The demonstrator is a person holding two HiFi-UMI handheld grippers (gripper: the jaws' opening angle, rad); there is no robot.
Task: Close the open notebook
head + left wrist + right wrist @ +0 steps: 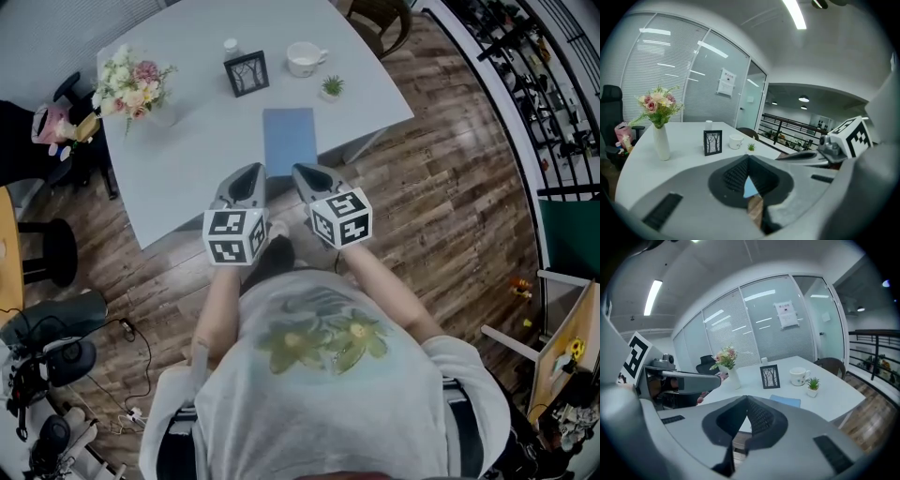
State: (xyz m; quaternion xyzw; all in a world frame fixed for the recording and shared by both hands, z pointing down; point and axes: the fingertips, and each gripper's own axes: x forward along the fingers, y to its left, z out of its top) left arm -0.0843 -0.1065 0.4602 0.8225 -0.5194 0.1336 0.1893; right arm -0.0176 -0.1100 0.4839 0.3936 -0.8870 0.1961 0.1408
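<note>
The blue notebook point(289, 139) lies closed and flat on the white table point(187, 159), near its front edge. It also shows in the right gripper view, where the notebook point(786, 401) sits beyond the jaws. My left gripper point(255, 171) and right gripper point(302, 171) hover side by side just short of the notebook, off the table's edge, touching nothing. In the left gripper view the left gripper point(749, 158) has its jaws meeting at the tips, with nothing between them. The right gripper point(746, 399) is likewise shut and empty.
Further back on the table stand a vase of flowers point(141, 89), a black picture frame point(247, 73), a white cup point(305, 58), a small potted plant point(332, 88) and a small bottle point(231, 45). A chair point(380, 23) stands at the far side. The floor is wood.
</note>
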